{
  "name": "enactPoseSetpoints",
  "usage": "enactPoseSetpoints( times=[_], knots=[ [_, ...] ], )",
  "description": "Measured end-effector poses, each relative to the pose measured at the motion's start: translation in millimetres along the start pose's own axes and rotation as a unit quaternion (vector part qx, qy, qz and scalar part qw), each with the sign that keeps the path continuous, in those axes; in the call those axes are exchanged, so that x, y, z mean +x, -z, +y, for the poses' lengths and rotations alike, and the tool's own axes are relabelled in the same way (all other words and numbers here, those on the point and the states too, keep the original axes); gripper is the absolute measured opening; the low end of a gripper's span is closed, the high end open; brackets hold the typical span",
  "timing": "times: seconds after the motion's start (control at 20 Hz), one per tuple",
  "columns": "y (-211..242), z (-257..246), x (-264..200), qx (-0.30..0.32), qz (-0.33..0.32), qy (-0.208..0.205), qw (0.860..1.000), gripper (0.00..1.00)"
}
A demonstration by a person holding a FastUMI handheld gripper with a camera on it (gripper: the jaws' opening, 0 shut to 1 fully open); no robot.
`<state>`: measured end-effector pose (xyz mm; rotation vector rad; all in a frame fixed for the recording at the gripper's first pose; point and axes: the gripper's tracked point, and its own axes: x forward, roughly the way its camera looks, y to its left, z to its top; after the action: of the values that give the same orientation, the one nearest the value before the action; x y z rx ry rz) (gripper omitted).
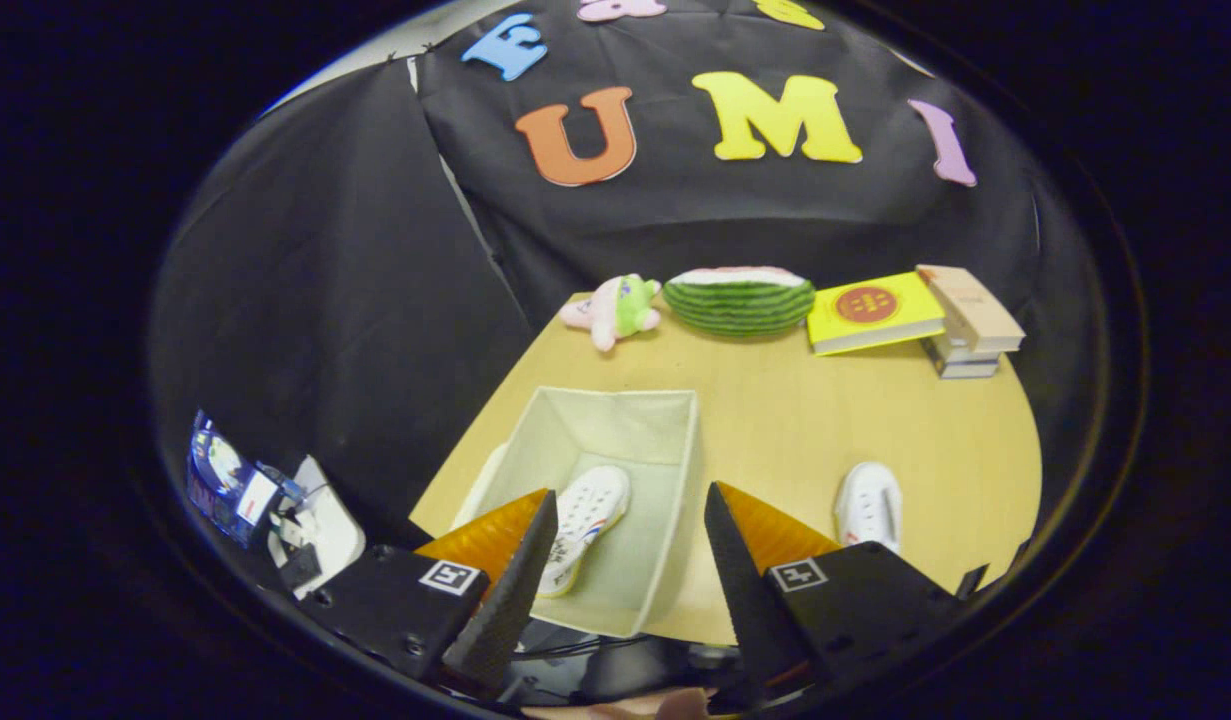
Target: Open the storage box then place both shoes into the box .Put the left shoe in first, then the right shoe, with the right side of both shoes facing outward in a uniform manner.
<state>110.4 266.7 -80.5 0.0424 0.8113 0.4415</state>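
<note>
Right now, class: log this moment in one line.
fingers open, empty | one shoe in storage box | other shoe on table

Claw (630, 520) held high, 2 fingers (515, 575) spread wide, apparently gripping nothing

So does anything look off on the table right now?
Nothing damaged or spilled. One shoe lies on its side in the open box; the other shoe sits on the table beside it. The gripper is open, holding nothing.
</note>
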Motion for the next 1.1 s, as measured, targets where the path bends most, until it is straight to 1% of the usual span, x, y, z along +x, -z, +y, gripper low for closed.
enactPoseSetpoints(
  times=[0.15, 0.25, 0.4, 0.5, 0.8, 1.0, 1.1],
  knots=[
    [15, -57, -21, -0.007, 0.004, 0.046, 0.999, 0.91],
    [32, -96, -22, -0.003, 0.017, 0.072, 0.997, 0.91],
    [63, -145, -13, -0.001, 0.053, 0.094, 0.994, 0.91],
    [85, -174, -2, 0.005, 0.08, 0.102, 0.992, 0.92],
    [135, -240, 51, 0.059, 0.156, 0.104, 0.98, 0.92],
    [156, -258, 73, 0.071, 0.188, 0.095, 0.975, 0.91],
    [162, -269, 80, 0.059, 0.2, 0.1, 0.973, 0.91]
  ],
)
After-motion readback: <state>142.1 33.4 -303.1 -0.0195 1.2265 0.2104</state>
